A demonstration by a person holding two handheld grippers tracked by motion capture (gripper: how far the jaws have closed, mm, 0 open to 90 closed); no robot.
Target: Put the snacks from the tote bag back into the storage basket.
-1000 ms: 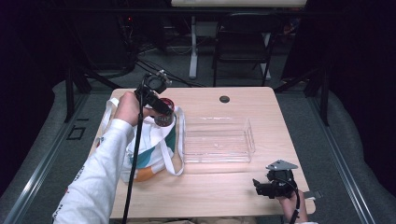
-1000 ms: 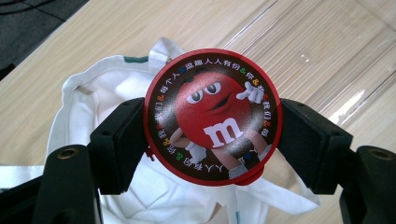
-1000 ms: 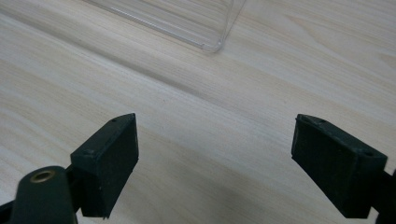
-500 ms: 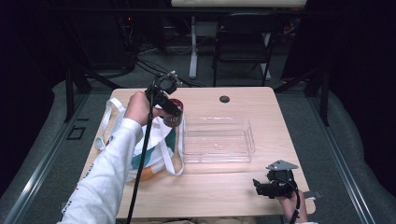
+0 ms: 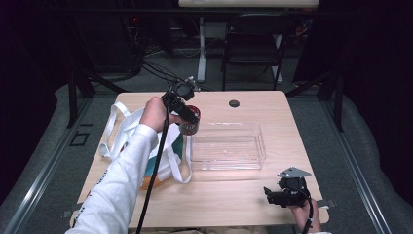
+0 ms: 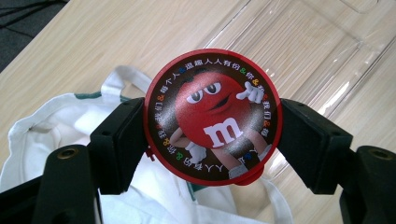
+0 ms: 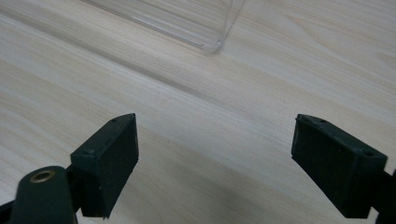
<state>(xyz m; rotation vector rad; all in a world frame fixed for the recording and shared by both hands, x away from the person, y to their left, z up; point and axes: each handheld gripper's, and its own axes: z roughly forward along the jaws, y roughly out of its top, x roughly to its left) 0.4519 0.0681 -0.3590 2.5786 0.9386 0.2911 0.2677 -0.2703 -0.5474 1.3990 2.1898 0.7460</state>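
**Candy tin carried toward tray**

Your left gripper (image 6: 212, 140) clamps the round red-lidded candy tin (image 6: 212, 116) by its sides, lid up, above the white cloth tote bag (image 5: 127, 127), just left of the clear plastic tray (image 5: 226, 146). Your right gripper (image 7: 215, 163), jaws apart, rests near-right, out of the way.

Open wood around the right claw (image 5: 271, 196); clear tray (image 5: 227, 146) ahead, perhaps empty.

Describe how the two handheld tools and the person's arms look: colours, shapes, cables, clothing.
Both tools are black. The left tool has two blocky, matte jaws with flat pads and a brass-coloured screw at the base; a black cable trails from it. The left arm wears a long white sleeve with small dark print. The right tool carries a grey three-cornered plate on top and its own black cable.
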